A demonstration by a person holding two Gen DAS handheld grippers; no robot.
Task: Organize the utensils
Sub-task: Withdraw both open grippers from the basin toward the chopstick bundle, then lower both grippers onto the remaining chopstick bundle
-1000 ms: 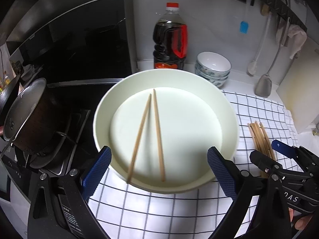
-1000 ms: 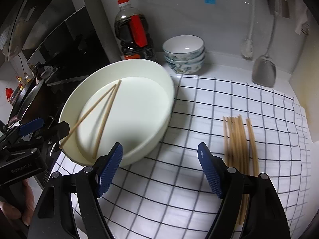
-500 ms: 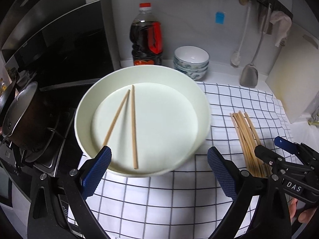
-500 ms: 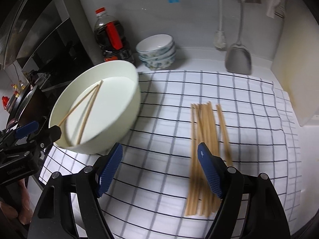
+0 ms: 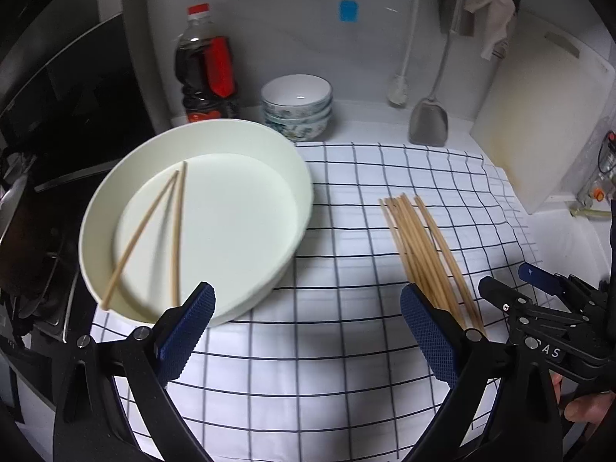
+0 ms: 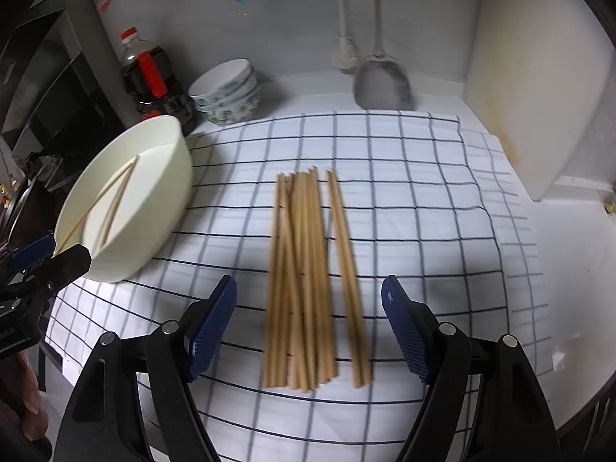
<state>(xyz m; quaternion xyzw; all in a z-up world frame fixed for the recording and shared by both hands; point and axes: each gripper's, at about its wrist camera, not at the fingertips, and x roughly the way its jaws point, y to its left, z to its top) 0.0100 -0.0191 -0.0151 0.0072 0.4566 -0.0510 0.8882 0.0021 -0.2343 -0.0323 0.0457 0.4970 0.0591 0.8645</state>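
The right gripper (image 6: 308,323) hangs over the near ends of the loose chopsticks (image 6: 304,269) on the checked cloth (image 6: 404,192), jaws spread wide and holding nothing. The left gripper (image 5: 306,327) also has its jaws spread and empty. At its 10 o'clock sits the white bowl (image 5: 269,288) on the worktop, two chopsticks (image 5: 175,231) lying inside.

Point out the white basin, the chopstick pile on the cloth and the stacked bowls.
white basin (image 5: 296,177): left wrist view, far rim.
chopstick pile (image 6: 304,269): right wrist view, middle.
stacked bowls (image 5: 296,94): left wrist view, top bowl's inside.
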